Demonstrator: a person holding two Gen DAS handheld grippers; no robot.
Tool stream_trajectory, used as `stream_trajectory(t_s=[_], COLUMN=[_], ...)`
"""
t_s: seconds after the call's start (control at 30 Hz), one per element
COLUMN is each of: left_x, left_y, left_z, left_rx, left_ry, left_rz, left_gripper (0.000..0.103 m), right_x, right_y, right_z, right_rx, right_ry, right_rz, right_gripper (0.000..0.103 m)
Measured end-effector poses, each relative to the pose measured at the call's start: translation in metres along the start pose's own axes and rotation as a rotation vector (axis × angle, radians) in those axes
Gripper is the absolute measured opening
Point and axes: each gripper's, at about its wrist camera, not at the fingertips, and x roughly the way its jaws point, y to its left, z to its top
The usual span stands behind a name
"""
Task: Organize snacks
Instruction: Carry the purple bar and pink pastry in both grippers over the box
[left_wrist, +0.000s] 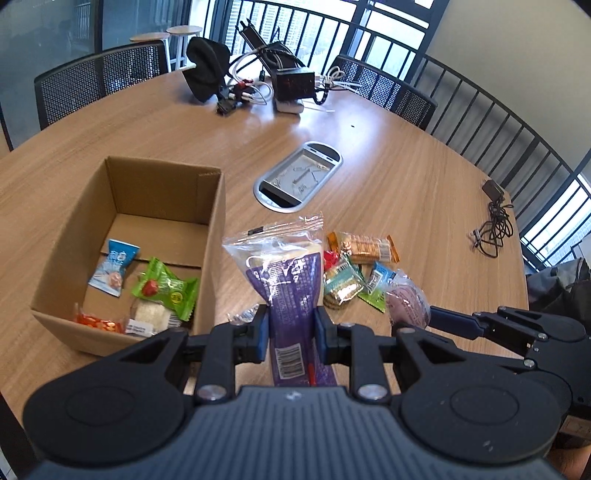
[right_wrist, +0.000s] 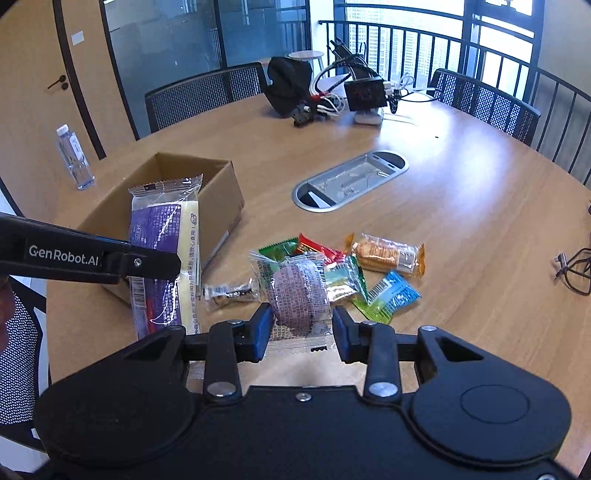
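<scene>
My left gripper (left_wrist: 291, 325) is shut on a long purple-and-white snack bag (left_wrist: 284, 273) and holds it above the table beside the open cardboard box (left_wrist: 210, 229); the bag also shows in the right wrist view (right_wrist: 166, 236). The box holds several small snack packets (left_wrist: 162, 286). My right gripper (right_wrist: 301, 328) is shut on a round purplish pastry in a clear wrapper (right_wrist: 299, 291), at the near edge of a pile of small snacks (right_wrist: 369, 266) on the table. The pastry shows in the left wrist view (left_wrist: 406, 301).
The round wooden table (left_wrist: 406, 184) has a metal cable hatch (left_wrist: 299, 181) in the middle. Electronics, cables and a black bag (left_wrist: 258, 85) sit at the far side. A black cable (left_wrist: 495, 221) lies at the right. A water bottle (right_wrist: 74, 158) stands left of the box. Chairs ring the table.
</scene>
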Motion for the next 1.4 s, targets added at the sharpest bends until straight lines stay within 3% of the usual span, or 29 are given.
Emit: stream_trajectory(t_s=[0.9,1.4], left_x=[-0.046,-0.031], left_y=[0.07,0.113], left_z=[0.029,0.045], left_rx=[-0.077,-0.098], left_ry=[-0.15,-0.146], left_rz=[0.158,0.245], left_gripper=[0.024,0.024], right_x=[-0.008,0.019], right_y=[0.047,0.081], right_z=[0.046,0.071], right_rx=[-0.016,-0.038], right_ry=[-0.105,-0.097], right_rz=[0.093,0.145], right_gripper=[0.035,0.035])
